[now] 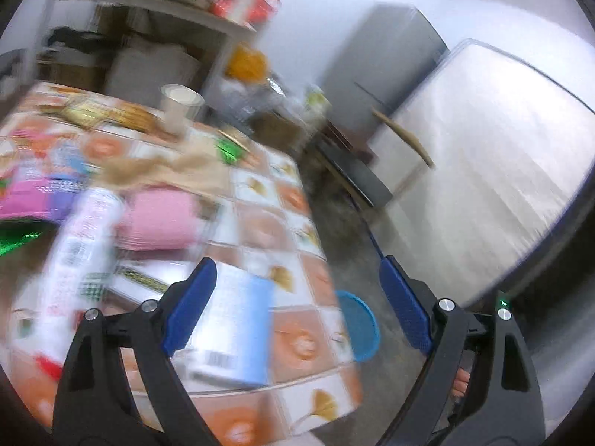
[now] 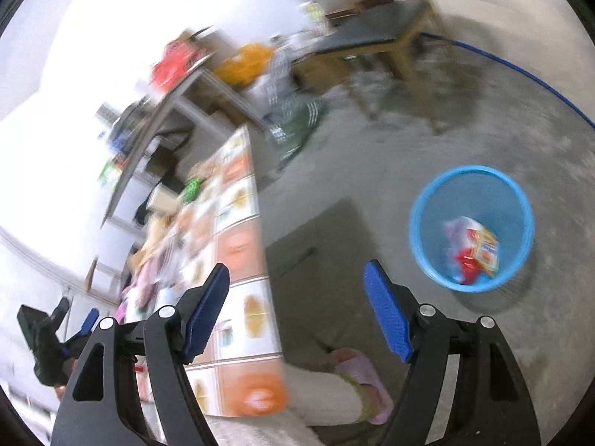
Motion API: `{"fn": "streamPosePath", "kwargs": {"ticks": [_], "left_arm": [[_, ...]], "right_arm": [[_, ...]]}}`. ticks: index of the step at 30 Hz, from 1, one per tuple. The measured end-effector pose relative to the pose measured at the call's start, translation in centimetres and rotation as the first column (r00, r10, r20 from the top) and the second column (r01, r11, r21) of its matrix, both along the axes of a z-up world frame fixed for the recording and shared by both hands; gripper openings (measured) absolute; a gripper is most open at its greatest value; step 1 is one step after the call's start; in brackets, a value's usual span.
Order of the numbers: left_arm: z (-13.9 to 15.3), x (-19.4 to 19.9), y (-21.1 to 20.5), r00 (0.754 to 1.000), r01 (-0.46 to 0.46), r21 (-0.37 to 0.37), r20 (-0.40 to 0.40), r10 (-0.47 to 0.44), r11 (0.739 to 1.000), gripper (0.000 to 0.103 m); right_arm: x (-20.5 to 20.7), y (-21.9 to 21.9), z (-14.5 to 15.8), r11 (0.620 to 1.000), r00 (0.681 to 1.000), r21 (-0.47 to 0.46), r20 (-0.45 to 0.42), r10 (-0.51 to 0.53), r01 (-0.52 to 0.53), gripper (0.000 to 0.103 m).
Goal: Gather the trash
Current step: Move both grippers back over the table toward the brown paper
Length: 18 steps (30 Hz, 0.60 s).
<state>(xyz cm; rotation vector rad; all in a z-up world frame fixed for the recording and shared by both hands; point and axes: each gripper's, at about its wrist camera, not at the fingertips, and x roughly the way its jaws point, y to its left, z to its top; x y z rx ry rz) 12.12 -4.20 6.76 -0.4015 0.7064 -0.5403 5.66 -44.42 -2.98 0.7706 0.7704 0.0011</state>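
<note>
My left gripper (image 1: 297,264) is open and empty above the near corner of a table with a patterned cloth (image 1: 297,338). Blurred litter lies on it: a white and blue box (image 1: 230,330), a tall white can (image 1: 81,252), a pink packet (image 1: 160,219), crumpled brown paper (image 1: 167,171), a green wrapper (image 1: 228,150) and a paper cup (image 1: 180,106). My right gripper (image 2: 297,267) is open and empty beside the table's edge (image 2: 238,245). The blue bin (image 2: 472,169) stands on the floor to its right, with a red and yellow packet (image 2: 479,249) inside.
The bin's rim (image 1: 362,329) peeks out past the table corner. A shelf (image 1: 148,3) with boxes stands behind the table, a dark bench (image 2: 368,33) and a grey cabinet (image 1: 386,67) further off. A foot in a pink slipper (image 2: 360,383) is on the concrete floor.
</note>
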Motion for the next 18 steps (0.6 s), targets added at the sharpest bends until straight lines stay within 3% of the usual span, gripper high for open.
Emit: {"fn": "streamPosePath", "kwargs": {"ticks": [4, 8, 13, 16, 18], "left_arm": [[0.7, -0.6, 3.8, 0.995, -0.092, 0.049, 0.048, 0.090, 0.995, 0.085], [1.2, 0.2, 5.2, 0.992, -0.105, 0.104, 0.078, 0.097, 0.989, 0.085], [1.0, 3.8, 6.6, 0.996, -0.083, 0.074, -0.014, 0.084, 0.994, 0.085], [1.5, 7.4, 6.7, 0.994, -0.073, 0.109, -0.077, 0.081, 0.991, 0.085], [1.4, 10.8, 6.8, 0.988, -0.024, 0.093, -0.149, 0.038, 0.995, 0.085]], "right_arm": [[3.3, 5.0, 1.8, 0.988, 0.988, 0.029, 0.034, 0.148, -0.149, 0.073], [5.6, 9.3, 3.4, 0.968, 0.968, 0.013, 0.043, 0.249, -0.249, 0.073], [8.4, 12.6, 4.1, 0.961, 0.961, -0.001, 0.000, 0.278, -0.278, 0.073], [10.8, 14.1, 4.0, 0.958, 0.957, -0.012, -0.027, 0.287, -0.288, 0.073], [12.5, 15.2, 4.2, 0.953, 0.954, -0.033, -0.041, 0.298, -0.300, 0.073]]}}
